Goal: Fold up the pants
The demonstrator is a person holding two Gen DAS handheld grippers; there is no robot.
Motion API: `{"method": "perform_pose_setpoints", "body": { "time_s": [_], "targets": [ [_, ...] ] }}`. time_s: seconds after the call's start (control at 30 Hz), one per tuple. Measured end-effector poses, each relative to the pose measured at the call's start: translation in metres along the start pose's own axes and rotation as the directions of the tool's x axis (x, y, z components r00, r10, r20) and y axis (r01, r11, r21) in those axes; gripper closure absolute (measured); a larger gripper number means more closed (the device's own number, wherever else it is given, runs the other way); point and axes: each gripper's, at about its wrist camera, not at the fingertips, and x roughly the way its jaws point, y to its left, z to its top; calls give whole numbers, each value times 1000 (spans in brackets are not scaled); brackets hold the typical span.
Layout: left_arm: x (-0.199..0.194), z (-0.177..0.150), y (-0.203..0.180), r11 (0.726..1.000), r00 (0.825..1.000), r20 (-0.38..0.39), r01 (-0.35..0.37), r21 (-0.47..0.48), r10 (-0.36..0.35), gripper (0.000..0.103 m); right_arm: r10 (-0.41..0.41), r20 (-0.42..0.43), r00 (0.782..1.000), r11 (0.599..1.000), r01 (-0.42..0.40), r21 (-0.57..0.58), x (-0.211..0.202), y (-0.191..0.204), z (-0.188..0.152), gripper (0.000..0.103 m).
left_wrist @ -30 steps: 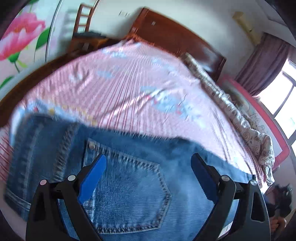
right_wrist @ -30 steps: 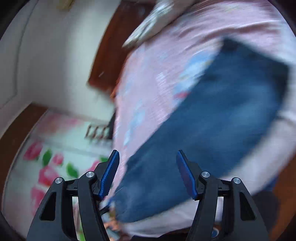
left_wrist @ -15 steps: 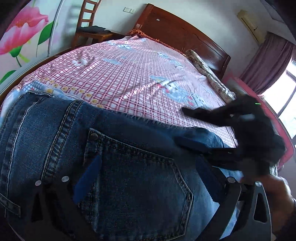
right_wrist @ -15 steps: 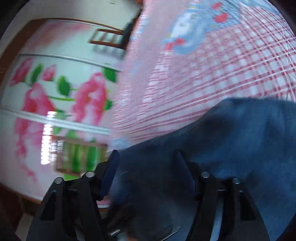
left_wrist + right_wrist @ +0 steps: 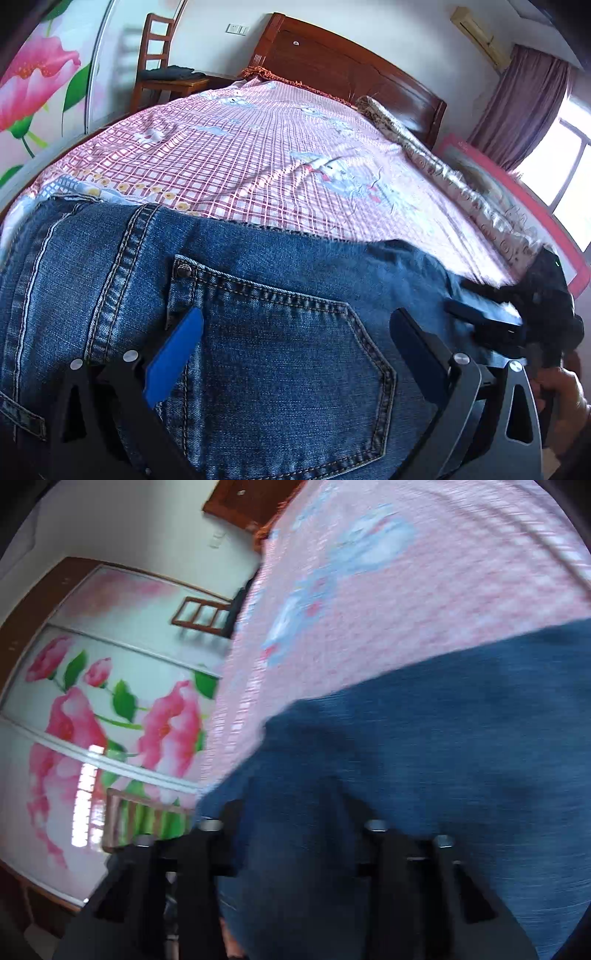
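Both hand-held grippers [image 5: 295, 354] [image 5: 291, 812] over jeans [image 5: 277, 369] (edge blurred)

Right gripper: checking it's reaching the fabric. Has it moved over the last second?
Yes. The right gripper has closed in on the jeans: denim now fills the lower frame and covers its fingertips, where pink bedsheet showed before.

A: The right wrist view is motion-blurred; denim of the jeans [image 5: 424, 775] drapes over the right gripper [image 5: 295, 812], hiding its fingertips.

B: And the left view's lower edge crops the jeans pocket [image 5: 280, 369].
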Motion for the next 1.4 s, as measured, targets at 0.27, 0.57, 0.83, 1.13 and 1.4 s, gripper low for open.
{"method": "perform_pose_setpoints", "body": {
  "time_s": [0.27,0.57,0.83,1.13,1.4],
  "targets": [
    [5,-1,-9,997,998,-15,-54,49,54,2,-133,338,932,984,83,159,-199,-95,-19,42],
    [1,-4,-9,997,999,1,-53,51,53,2,-273,633,724,894,-53,445,-363,-206,-126,42],
    [-1,-6,-10,997,998,4,-57,57,57,2,-197,709,677,894,-172,413,-350,-216,-114,42],
    [-4,-8,-8,998,999,15,-41,47,40,2,-201,698,687,903,-147,404,-340,-220,-91,45],
    [-6,-10,-6,999,999,31,-15,32,14,2,-221,682,697,915,-95,393,-336,-236,-94,82]
  ]
}}
